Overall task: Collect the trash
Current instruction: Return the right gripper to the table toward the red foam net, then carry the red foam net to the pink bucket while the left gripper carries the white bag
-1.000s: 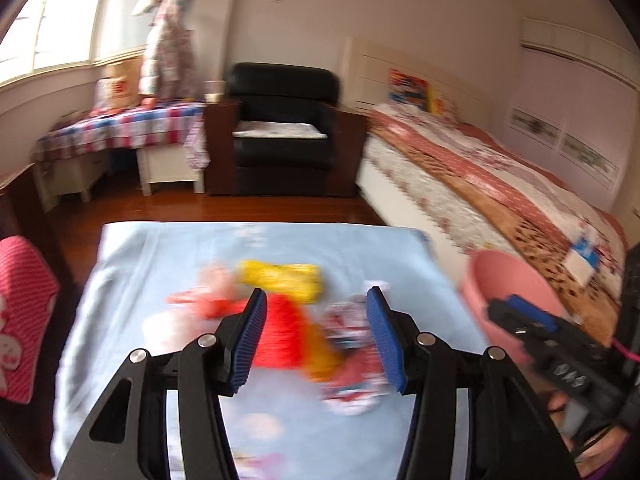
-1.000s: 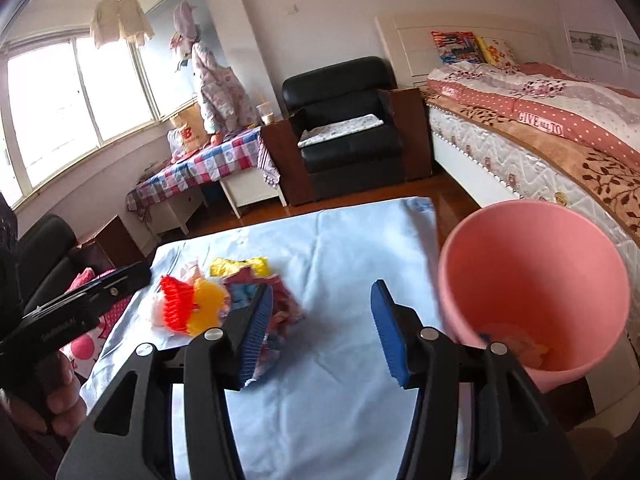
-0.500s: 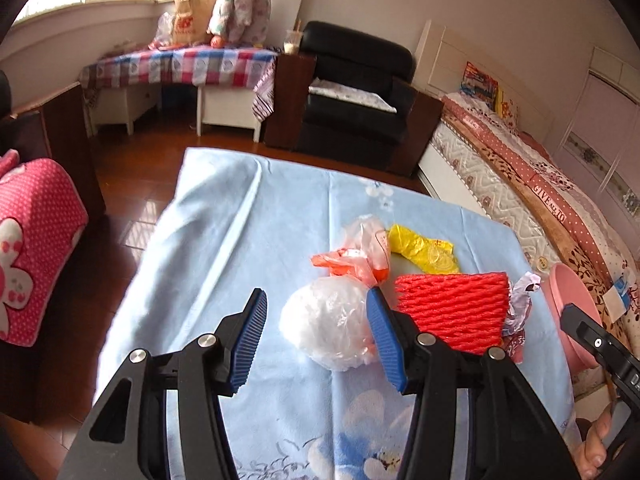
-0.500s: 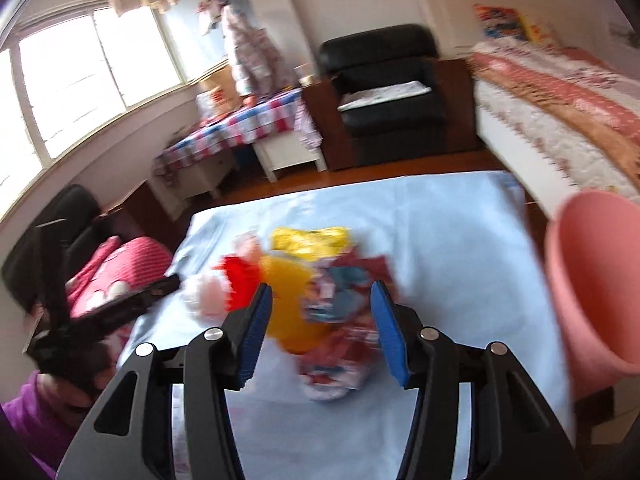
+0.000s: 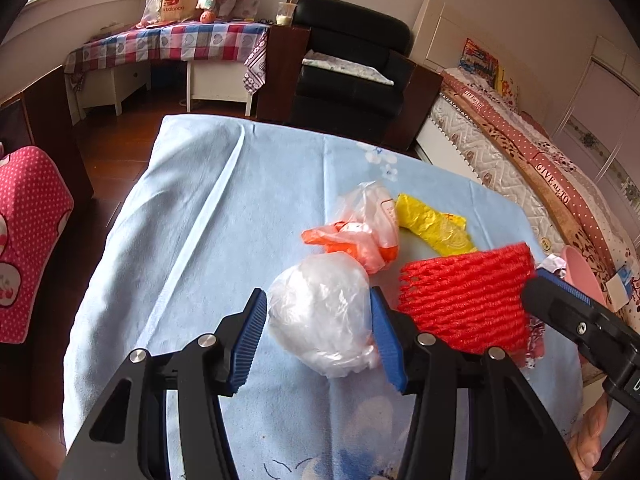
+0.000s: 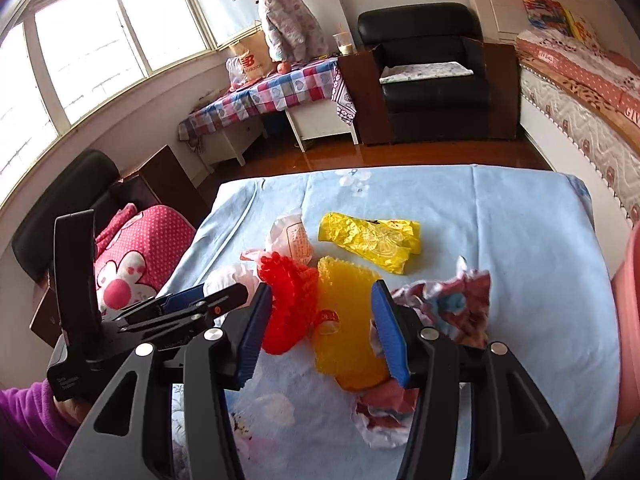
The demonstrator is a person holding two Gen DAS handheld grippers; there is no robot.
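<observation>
Two grippers we hold over the litter: our left gripper (image 5: 318,322) stands wide around the white plastic ball (image 5: 320,312), ready to close; our right gripper (image 6: 322,322) gapes over the yellow foam net (image 6: 346,320). Right of it, the pink bucket (image 6: 632,320) waits, contents unseen.

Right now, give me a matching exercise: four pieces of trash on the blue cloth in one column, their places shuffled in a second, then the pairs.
Things:
1. white plastic ball
2. red foam net
3. yellow wrapper
4. orange foam net

Places:
A. between the right gripper's fingers
B. farthest back, beside the orange-and-clear bag
C. between the left gripper's fingers
D. just right of the left gripper

Pairs: 1-C, 2-D, 3-B, 4-A
</observation>
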